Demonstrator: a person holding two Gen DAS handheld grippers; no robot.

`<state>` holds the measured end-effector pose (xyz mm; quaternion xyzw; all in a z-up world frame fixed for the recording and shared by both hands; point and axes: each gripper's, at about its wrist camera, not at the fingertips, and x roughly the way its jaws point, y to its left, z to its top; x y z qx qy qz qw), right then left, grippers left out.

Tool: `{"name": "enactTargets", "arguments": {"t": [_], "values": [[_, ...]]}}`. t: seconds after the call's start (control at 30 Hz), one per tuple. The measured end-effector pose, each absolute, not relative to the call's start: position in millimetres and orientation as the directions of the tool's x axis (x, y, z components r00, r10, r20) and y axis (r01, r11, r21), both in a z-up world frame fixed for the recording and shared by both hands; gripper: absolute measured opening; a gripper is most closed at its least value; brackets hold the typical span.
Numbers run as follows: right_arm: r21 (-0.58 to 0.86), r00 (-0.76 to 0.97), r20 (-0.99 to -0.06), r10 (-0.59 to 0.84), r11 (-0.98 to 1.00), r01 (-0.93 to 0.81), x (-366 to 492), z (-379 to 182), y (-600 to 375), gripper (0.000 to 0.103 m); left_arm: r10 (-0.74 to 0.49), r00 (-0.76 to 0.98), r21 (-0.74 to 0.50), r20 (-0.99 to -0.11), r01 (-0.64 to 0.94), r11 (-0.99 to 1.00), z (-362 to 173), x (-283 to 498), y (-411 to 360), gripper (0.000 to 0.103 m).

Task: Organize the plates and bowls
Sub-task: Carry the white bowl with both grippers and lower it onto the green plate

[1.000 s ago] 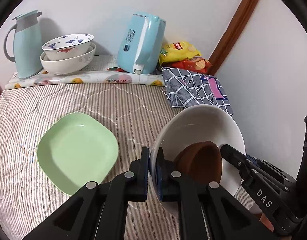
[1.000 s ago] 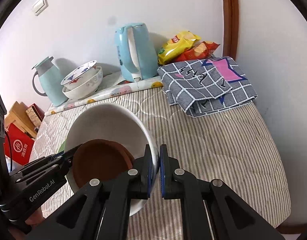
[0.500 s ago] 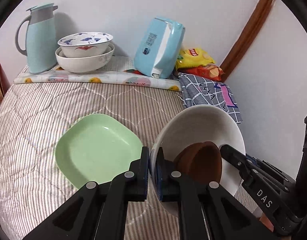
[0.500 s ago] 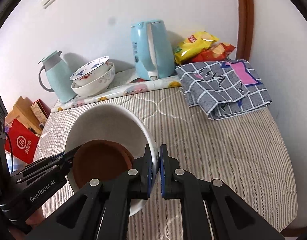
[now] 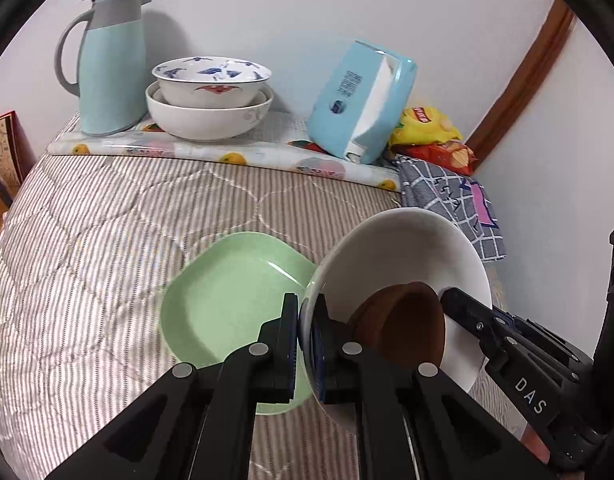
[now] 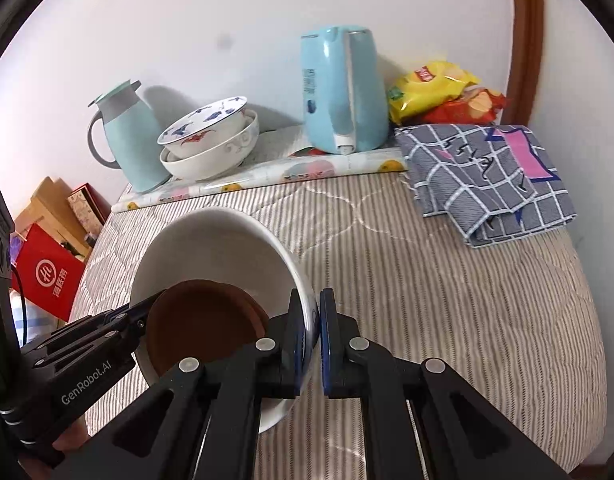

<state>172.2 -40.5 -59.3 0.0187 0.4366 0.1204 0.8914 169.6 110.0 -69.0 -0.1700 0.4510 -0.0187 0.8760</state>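
Nearest, a white bowl (image 5: 411,256) with a brown bowl (image 5: 403,324) nested inside is gripped by its rim on opposite sides: the left tongs (image 5: 305,344) and the right tongs (image 6: 319,340) are each closed on it. Just to its left and below, a green square plate (image 5: 227,300) lies flat on the striped surface (image 5: 107,240), nearer the left tongs. Farther back, two stacked bowls (image 5: 209,96) are seen by the wall.

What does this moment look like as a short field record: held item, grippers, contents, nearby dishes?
held item: white bowl, lifted and tilted
left gripper: shut on its rim
right gripper: shut on the opposite rim
contents: brown dish inside
nearby: green plate on the striped quilt
stacked: patterned bowl in plain bowl at the back
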Motion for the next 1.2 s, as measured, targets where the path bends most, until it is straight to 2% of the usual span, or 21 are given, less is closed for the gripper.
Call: {"name": "enactTargets", "arguments": {"t": [0.7, 1.2], "values": [[0.143, 0.513, -0.819, 0.258, 0.957, -0.252, 210, -98, 21, 0.007, -0.158, 0.535, -0.307, -0.83, -0.202, 0.93, -104, 195, 169, 0.007], [0.149, 0.436, -0.864, 0.251, 0.956, -0.254, 223, -126, 26, 0.007, -0.173, 0.482, -0.303, -0.859, -0.207, 0.93, -126, 203, 172, 0.008]]}}
